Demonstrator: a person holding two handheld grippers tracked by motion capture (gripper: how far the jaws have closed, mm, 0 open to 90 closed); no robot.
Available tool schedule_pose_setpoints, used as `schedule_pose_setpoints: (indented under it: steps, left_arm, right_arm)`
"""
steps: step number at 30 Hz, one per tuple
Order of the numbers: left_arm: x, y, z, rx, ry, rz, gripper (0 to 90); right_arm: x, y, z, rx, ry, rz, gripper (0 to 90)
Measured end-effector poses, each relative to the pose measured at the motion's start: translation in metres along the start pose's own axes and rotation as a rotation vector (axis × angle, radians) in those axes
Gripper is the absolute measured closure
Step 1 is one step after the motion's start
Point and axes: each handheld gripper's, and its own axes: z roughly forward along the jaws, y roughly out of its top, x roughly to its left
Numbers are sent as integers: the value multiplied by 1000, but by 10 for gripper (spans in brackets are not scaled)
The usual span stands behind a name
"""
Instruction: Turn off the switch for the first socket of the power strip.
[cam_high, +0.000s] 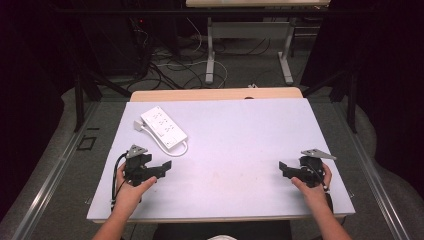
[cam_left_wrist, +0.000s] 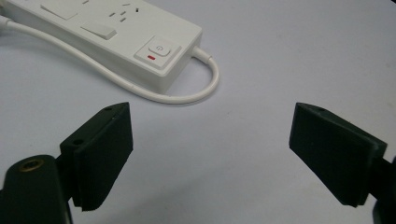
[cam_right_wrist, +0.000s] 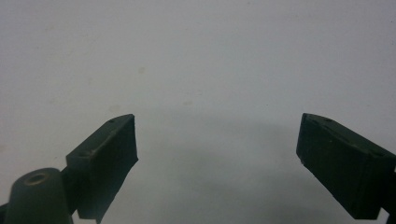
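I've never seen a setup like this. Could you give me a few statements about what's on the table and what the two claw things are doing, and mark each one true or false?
1. A white power strip lies on the table, nearer the left gripper than the right gripper. True.
2. The left gripper is clamped on the cable. False: its jaws stand wide apart, short of the cable.
3. The right gripper is open with bare table between its jaws. True.
4. The power strip's switch faces up. True.
5. The power strip hangs over the table's edge. False: it lies wholly on the table.

Power strip (cam_high: 164, 127) on table (cam_high: 240, 145), far left; cord (cam_high: 182, 149) beside it.
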Motion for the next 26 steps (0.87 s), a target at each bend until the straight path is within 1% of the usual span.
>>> schedule_pose_setpoints:
  steps: [1,2,3,4,6,9,10,11,12,13,15,16,18,19,23,26]
  left_arm:
    - [-1,-1,2,-22,6,-8,120]
    - [0,-2,2,-16,14,-4,113]
    - [1,-2,1,1,13,3,104]
    - [1,-4,3,-12,17,-9,92]
    - [2,-5,3,-11,15,-21,70]
    - [3,-6,3,-13,20,-18,59]
    - [3,-6,3,-16,23,-26,55]
    - [3,-6,2,-17,22,-15,52]
    - [4,-6,2,-18,21,-15,50]
    - [3,-7,2,-20,21,-23,47]
    - [4,-7,3,-25,25,-22,38]
    - [5,-7,3,-17,28,-13,31]
    - [6,-8,3,-5,30,-9,15]
    - [5,-8,4,-8,28,-26,8]
    - [7,-9,5,-15,35,-34,3]
    - [8,-10,4,-13,41,-34,3]
  right_arm:
    - [0,0,0,0,0,0,116]
    - [0,0,0,-1,0,2,116]
    - [0,0,0,-2,1,1,116]
    - [0,0,-1,-2,1,0,116]
    - [-1,0,-1,-3,-1,0,116]
    - [-1,0,-1,-4,1,4,116]
    - [-1,0,-1,-5,1,4,116]
    - [-1,0,-1,-6,2,2,116]
    - [-1,0,-1,-7,2,1,116]
    - [-1,0,-1,-6,1,1,116]
    - [-1,1,-1,-6,0,3,116]
    - [-1,1,-1,-6,0,3,116]
    - [0,1,-1,-7,1,1,116]
    - [0,1,-1,-7,2,0,116]
    - [-2,1,-1,-10,1,-6,116]
    - [-1,1,0,-9,6,-1,116]
